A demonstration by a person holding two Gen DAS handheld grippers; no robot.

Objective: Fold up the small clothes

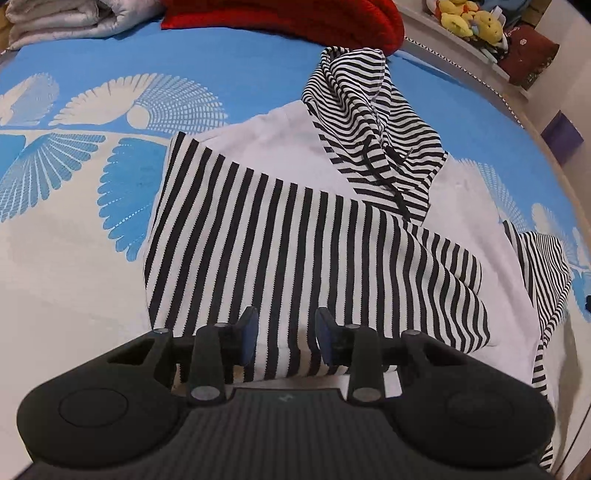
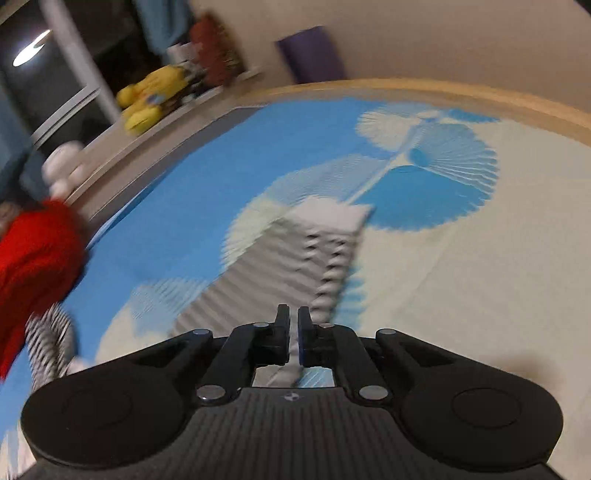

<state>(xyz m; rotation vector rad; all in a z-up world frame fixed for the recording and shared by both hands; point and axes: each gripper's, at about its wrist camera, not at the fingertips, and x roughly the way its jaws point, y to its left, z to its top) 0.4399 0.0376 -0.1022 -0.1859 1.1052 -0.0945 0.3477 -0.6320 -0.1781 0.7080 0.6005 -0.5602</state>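
While the striped hoodie (image 1: 314, 236) lies on the bed (image 1: 74, 258) with one sleeve folded across, the left hand-held gripper (image 1: 286, 332) hovers released above it; the right hand-held gripper (image 2: 293, 332) looks clenched on a striped sleeve (image 2: 314, 240). Most folding remains.

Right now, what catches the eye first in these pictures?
The striped top, black and white, sprawls mid-frame on the blue and white bedspread, just ahead of the open left gripper. A red cloth lies at the far edge. The right gripper pinches a blurred striped piece.
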